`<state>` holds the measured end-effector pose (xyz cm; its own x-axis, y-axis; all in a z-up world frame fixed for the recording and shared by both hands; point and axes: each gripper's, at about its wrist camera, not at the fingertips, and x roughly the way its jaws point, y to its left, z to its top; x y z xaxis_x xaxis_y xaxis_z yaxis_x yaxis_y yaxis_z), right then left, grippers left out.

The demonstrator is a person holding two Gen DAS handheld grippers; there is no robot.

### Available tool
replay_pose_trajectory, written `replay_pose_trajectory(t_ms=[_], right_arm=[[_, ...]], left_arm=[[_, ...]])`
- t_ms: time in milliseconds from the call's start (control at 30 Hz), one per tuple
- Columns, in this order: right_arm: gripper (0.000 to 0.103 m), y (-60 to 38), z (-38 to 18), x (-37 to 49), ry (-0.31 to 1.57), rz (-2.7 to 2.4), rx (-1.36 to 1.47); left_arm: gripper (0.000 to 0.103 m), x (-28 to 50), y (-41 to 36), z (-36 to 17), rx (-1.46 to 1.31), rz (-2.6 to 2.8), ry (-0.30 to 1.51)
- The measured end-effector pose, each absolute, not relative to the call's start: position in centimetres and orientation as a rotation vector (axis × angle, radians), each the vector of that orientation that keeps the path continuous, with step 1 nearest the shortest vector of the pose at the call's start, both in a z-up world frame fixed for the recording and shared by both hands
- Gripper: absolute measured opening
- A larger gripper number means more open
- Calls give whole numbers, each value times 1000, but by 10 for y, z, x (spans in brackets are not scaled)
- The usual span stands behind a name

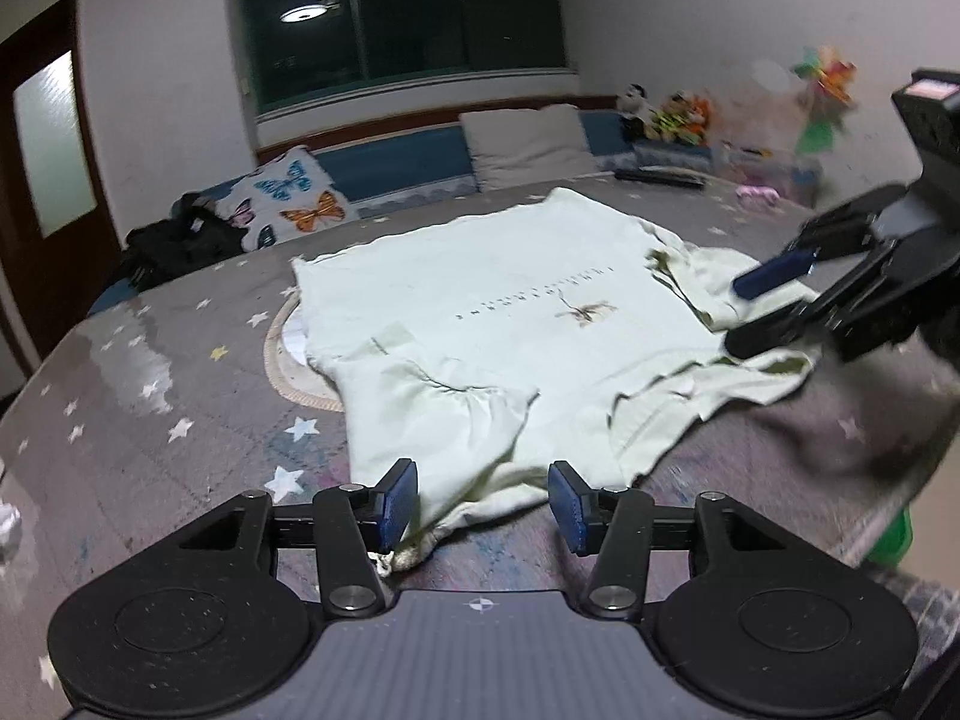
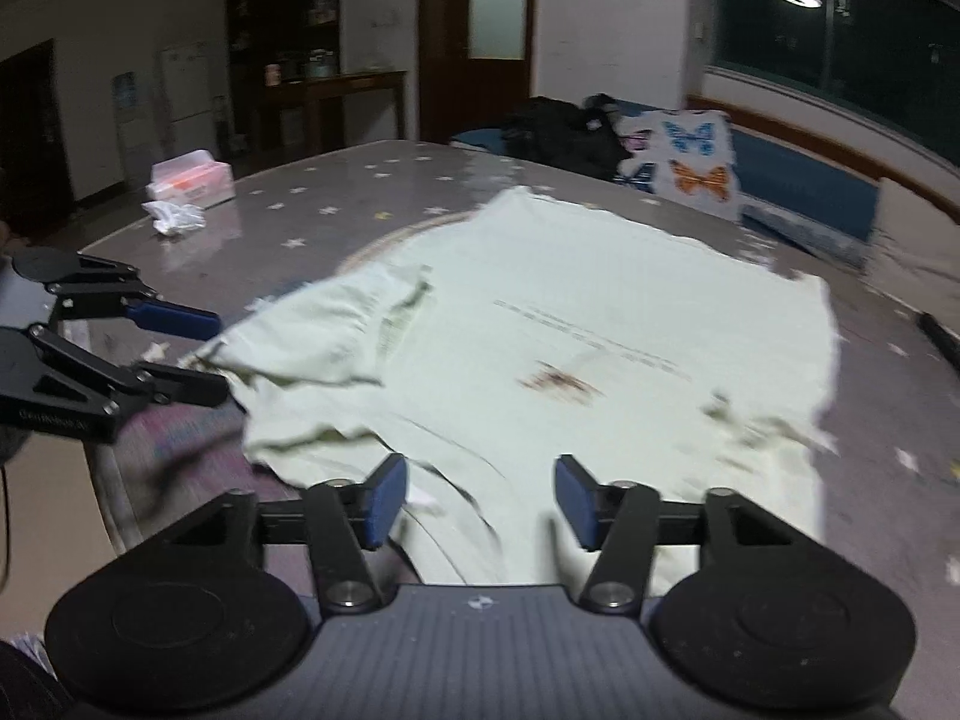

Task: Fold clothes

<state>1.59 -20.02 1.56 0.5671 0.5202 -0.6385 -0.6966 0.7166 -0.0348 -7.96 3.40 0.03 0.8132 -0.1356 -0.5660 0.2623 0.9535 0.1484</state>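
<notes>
A broad bench (image 1: 150, 372) covered with a glossy grey cloth printed with pale stars fills a dim room, with a dark window (image 1: 402, 18) reflecting a round ceiling lamp, a brown door (image 1: 48, 138) and a low blue bench seat (image 1: 396, 165) along the wall. A pale green cotton T-shirt (image 1: 480, 300) lies spread flat near the middle of the bench, its small brown print facing up, its sleeves and nearest hem rumpled into soft folds. The left claw (image 1: 483, 501) stands partly open at the near hem; a fold of cloth lies between its blue pads, unpressed. The right claw (image 2: 480, 501) is likewise partly open above the crumpled shoulder, holding nothing. On the seat stand a white cushion printed with butterflies (image 1: 294, 198), a heap of black fabric (image 1: 174, 240) and bright plush toys (image 1: 672, 111). A white tissue box (image 2: 192, 180) and crumpled tissues (image 2: 177, 217) sit at the bench's far corner.
</notes>
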Motion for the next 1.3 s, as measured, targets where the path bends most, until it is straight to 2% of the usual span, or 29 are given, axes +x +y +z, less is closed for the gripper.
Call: replay_pose_trajectory(t_ms=[100, 167, 967, 1067, 1133, 1233, 1267, 1300], right_arm=[[68, -221, 18, 7, 621, 691, -342], [69, -232, 19, 3, 610, 675, -379], [68, -254, -2, 14, 702, 734, -509], [66, -255, -4, 17, 714, 744, -497], [60, -256, -3, 20, 721, 735, -479], [42, -257, -2, 26, 731, 716, -450], [30, -258, -2, 28, 735, 709, -441], [27, -258, -2, 29, 737, 707, -435]], left_arm=[[54, -80, 30, 0, 278, -231, 583], [54, -78, 29, -1, 305, -239, 590], [54, -53, 26, -13, 471, -316, 638], [50, -49, 26, -13, 468, -324, 642], [39, -47, 27, -13, 461, -328, 647], [26, -43, 28, -12, 453, -332, 654], [25, -42, 28, -12, 454, -332, 655], [25, -41, 28, -12, 454, -332, 656]])
